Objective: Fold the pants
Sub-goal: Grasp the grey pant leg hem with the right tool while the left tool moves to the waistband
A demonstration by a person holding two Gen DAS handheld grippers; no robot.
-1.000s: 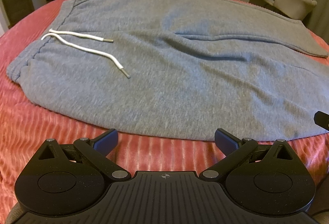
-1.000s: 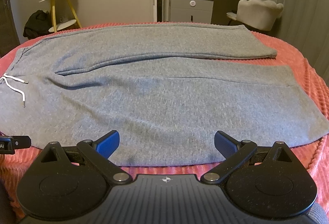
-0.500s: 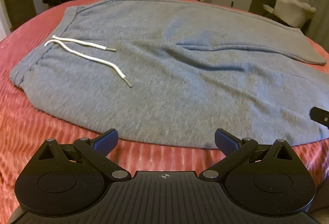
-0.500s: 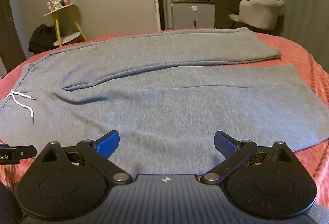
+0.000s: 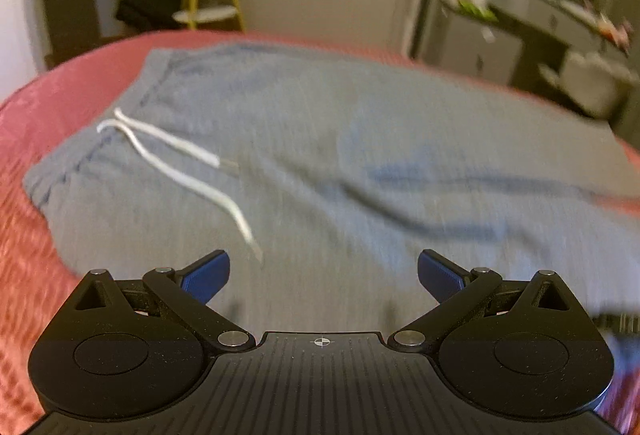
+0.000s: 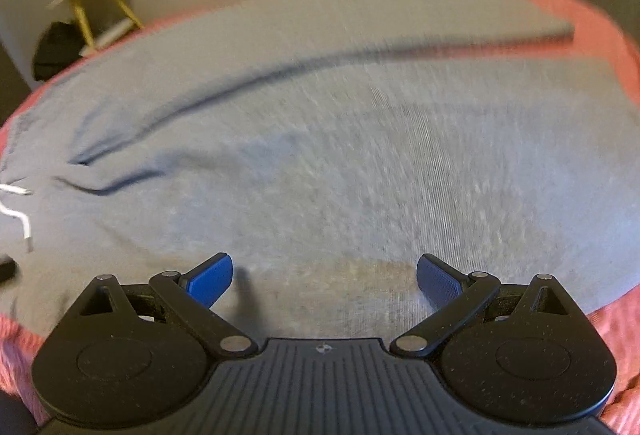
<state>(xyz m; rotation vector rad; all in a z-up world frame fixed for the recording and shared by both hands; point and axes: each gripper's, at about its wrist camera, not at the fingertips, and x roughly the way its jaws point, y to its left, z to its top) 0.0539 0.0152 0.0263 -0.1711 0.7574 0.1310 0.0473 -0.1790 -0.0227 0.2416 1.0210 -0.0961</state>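
- Both views are smeared by motion blur; fine fabric detail cannot be made out.
- The grey pants (image 6: 360, 163) are spread flat on a red bedspread (image 5: 24, 243), white drawstring (image 5: 188, 171) on top.
- Left gripper (image 5: 323, 275) and right gripper (image 6: 324, 277) are held wide apart, empty, above the near edge.

Left gripper (image 5: 323, 273) and right gripper (image 6: 324, 275) both hover level, jaws spread wide, holding nothing.
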